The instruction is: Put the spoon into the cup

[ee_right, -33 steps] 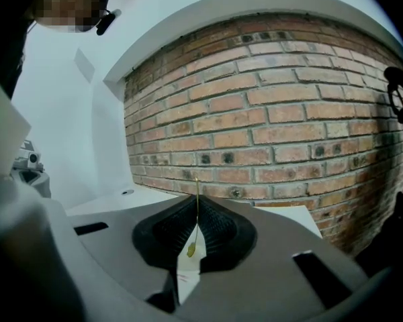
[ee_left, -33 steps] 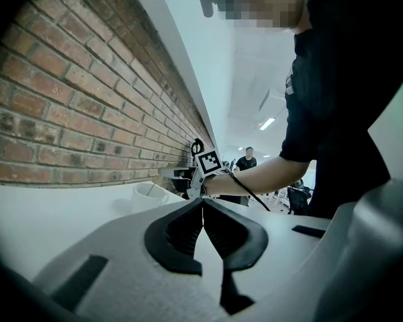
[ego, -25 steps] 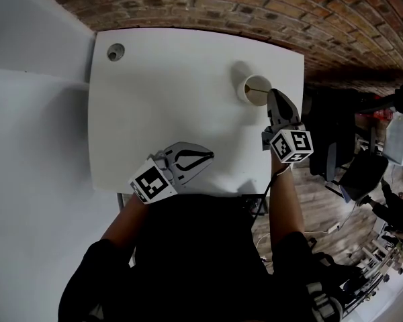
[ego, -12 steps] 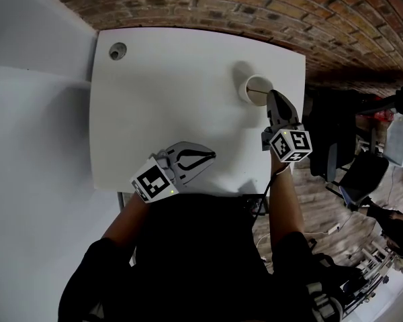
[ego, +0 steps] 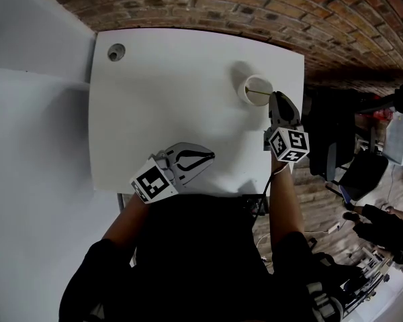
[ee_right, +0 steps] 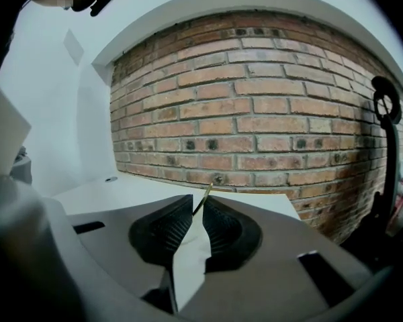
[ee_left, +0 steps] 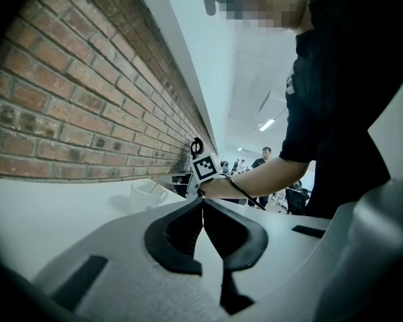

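At the front edge of the white square table (ego: pixel 168 79), the left gripper (ego: pixel 210 156) lies level, jaws closed on nothing. The right gripper (ego: pixel 277 99), tilted slightly down on an outstretched forearm, reaches the white round cup (ego: pixel 250 84) near the far right corner. Its jaws have just been opening, grip released. The thin gold-coloured spoon (ee_right: pixel 205 194) stands in the cup, handle between their tips.

A white table (ego: pixel 174 106) is filling the upper middle of the head view, its corners rounded. A pale cup (ego: pixel 257 89) is standing upright on it near the upper right corner, well in from the edge and throwing a soft shadow to its upper left. A round grey cap (ego: pixel 115 52) is sitting in the top at the upper left corner.
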Available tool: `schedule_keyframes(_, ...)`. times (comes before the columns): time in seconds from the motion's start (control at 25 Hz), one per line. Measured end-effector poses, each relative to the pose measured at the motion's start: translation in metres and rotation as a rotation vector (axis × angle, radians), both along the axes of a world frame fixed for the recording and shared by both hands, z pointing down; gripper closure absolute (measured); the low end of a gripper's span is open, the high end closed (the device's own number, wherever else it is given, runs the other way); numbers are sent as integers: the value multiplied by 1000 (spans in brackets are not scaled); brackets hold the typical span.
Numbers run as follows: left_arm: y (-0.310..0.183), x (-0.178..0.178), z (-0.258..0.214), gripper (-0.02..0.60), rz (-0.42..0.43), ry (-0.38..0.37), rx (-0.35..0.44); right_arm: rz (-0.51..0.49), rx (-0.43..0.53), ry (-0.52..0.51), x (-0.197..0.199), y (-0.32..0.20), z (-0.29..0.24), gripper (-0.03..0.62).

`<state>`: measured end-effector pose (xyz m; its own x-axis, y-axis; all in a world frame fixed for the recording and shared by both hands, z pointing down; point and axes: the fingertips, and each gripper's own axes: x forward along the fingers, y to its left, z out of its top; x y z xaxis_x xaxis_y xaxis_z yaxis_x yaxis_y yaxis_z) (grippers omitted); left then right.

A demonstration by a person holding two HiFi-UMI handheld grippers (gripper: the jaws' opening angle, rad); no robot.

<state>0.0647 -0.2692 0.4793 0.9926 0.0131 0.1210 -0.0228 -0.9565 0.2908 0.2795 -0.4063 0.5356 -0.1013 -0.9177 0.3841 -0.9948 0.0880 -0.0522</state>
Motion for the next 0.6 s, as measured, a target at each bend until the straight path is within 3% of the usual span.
schedule_keyframes(0.6,3,0,1,563,8,0,1,73,-49,58,13,6,12,513)
